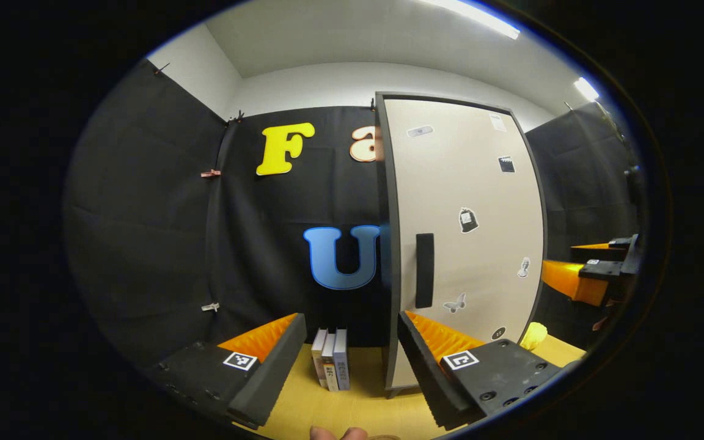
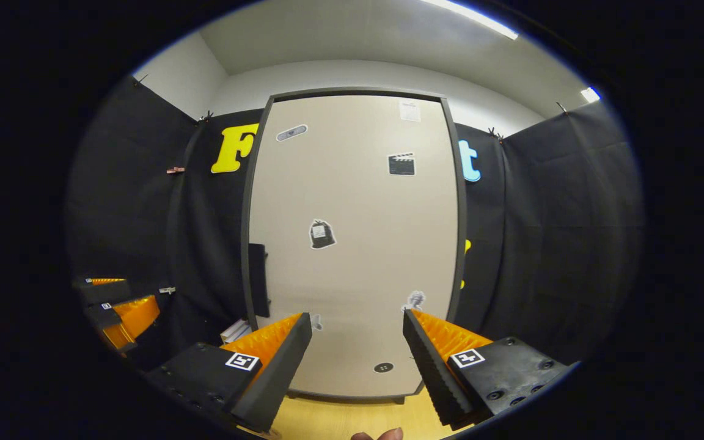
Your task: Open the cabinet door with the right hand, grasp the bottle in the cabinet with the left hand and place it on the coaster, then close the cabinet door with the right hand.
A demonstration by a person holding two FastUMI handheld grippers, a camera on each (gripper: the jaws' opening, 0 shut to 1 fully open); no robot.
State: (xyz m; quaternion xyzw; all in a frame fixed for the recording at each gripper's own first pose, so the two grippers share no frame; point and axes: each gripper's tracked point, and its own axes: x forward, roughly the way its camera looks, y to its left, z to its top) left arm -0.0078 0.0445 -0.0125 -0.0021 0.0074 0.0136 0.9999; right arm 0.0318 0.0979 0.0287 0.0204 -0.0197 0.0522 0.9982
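Observation:
The tall cabinet has a beige door (image 1: 468,244) that stands shut, with a dark vertical handle (image 1: 424,270) near its left edge; what is inside is hidden. My left gripper (image 1: 352,360) is open with nothing between its fingers, low over the table, in front of the cabinet's left edge. In the right gripper view the door (image 2: 352,244) faces me squarely, its handle (image 2: 258,280) at the left. My right gripper (image 2: 358,360) is open and holds nothing, a short way from the door's lower part. Each view catches the other gripper off to the side: the right gripper (image 1: 596,275) and the left gripper (image 2: 120,311).
Three books (image 1: 330,365) stand upright on the yellow wooden table (image 1: 327,409) just left of the cabinet. A small yellow object (image 1: 534,335) lies at the cabinet's right foot. Black cloth walls close in the back and sides. Fingertips of a hand (image 2: 382,435) peek in at the bottom.

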